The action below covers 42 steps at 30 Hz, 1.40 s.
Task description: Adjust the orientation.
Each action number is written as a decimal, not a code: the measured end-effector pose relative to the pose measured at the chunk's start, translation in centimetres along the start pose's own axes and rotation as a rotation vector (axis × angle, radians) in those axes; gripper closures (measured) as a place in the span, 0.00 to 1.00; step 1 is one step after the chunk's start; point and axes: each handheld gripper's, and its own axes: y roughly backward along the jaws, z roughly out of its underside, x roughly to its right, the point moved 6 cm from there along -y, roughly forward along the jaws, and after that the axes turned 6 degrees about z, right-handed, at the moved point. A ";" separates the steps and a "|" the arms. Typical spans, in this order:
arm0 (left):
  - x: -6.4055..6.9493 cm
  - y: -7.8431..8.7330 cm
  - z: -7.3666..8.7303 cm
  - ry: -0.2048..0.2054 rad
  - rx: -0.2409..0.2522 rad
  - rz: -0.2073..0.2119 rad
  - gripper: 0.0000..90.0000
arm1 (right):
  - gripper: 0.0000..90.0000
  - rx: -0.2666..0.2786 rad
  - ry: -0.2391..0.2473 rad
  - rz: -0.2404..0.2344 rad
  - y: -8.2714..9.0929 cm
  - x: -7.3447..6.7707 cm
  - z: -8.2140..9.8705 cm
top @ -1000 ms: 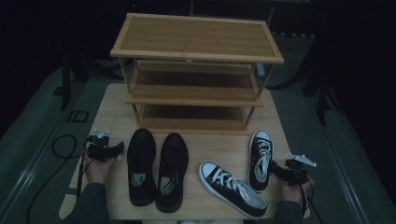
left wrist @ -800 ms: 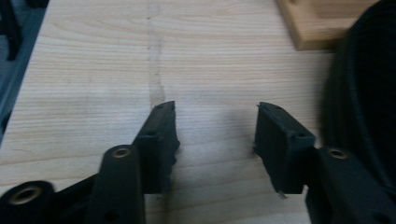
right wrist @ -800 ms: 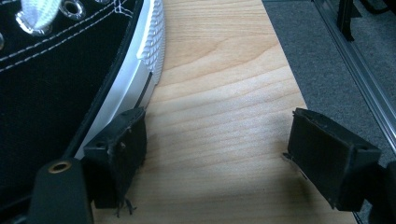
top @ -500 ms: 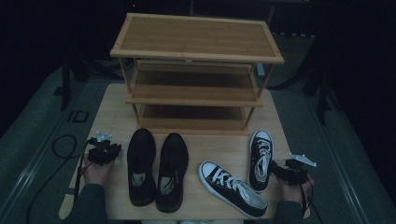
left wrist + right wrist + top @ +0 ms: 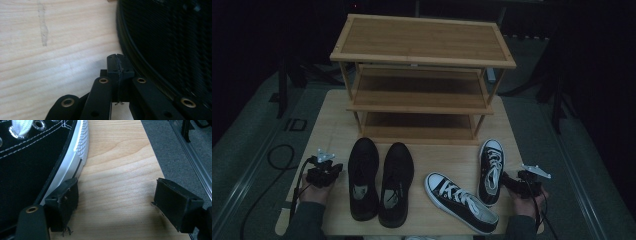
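Item: shoes to be shelved; landmark, the three-tier bamboo shoe rack (image 5: 422,75) at the far side of the table (image 5: 332,125).

- Black shoes (image 5: 381,185): a pair, side by side in front of the rack's left half, toes toward it.
- Black-and-white sneakers: one (image 5: 490,170) in front of the rack's right leg, toe toward it; the other (image 5: 460,201) lying aslant, nearer the person than its mate.
- Left tongs (image 5: 328,172): have just been closing, now clenched on nothing, just beside the outer black shoe's sole (image 5: 130,55).
- Right tongs (image 5: 511,181): released, jaws wide apart, one jaw against the upright sneaker's white sole (image 5: 75,157).

Handling judgement: the left tongs must reopen before any grip. Take each shoe by the heel collar or sidewall, lift level, and slide it toe-first onto a tier, clear of the rack's posts.
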 end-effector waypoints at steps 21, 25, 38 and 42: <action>1.5 -0.3 0.7 -0.013 -0.056 0.047 1.00 | 0.22 0.000 0.002 -0.002 0.0 0.0 0.0; 1.6 -0.8 0.2 -0.027 -0.055 0.050 1.00 | 0.22 0.000 0.001 -0.003 0.0 0.0 0.0; 1.9 -1.9 -0.9 -0.058 -0.055 0.059 1.00 | 0.22 0.000 0.002 -0.003 -0.1 0.0 -0.1; 2.0 -2.1 -1.0 -0.063 -0.055 0.061 1.00 | 0.22 0.000 0.002 -0.003 -0.1 0.0 -0.1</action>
